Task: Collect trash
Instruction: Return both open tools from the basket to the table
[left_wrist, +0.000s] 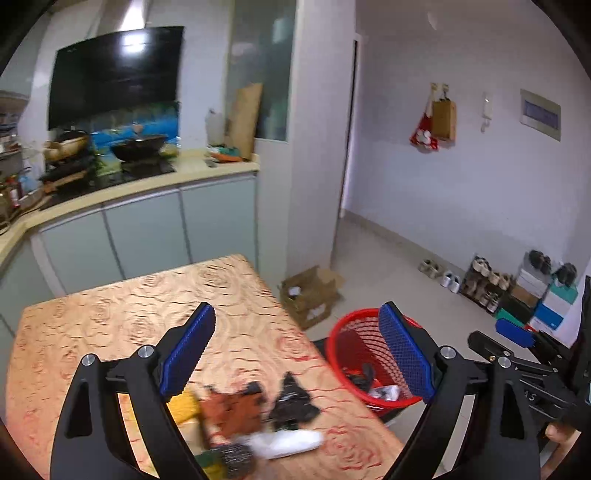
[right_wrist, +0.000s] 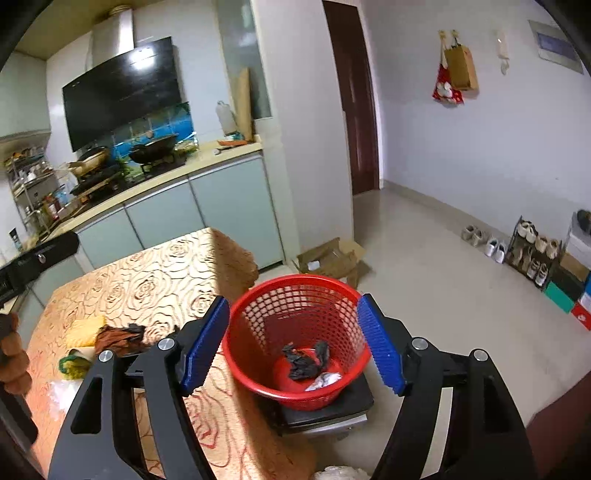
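- Both hand-held grippers are standing with their blue pads spread apart and nothing between them: the left gripper (left_wrist: 297, 350) is hovering above the table's near end, and the right gripper (right_wrist: 293, 345) is hanging over the red basket (right_wrist: 258, 373), its pads flanking the basket's rim in its own view without touching it.
- Spreading under a rose-patterned cloth, the table (left_wrist: 110, 306) is filling the lower left of both views.
- Beside the table's edge, the red basket is sitting on a dark stool (right_wrist: 354, 404) and is holding a black crumpled scrap (right_wrist: 304, 363) and a whitish wad (right_wrist: 325, 380).
- Lying on the table are the remaining pieces: a white plastic bag (left_wrist: 284, 443), a rust-brown scrap (left_wrist: 231, 411), a black crumpled piece (left_wrist: 293, 400), a yellow item (left_wrist: 183, 406) and a dark scrubby ball (left_wrist: 236, 458), all clustered close together near the left gripper.
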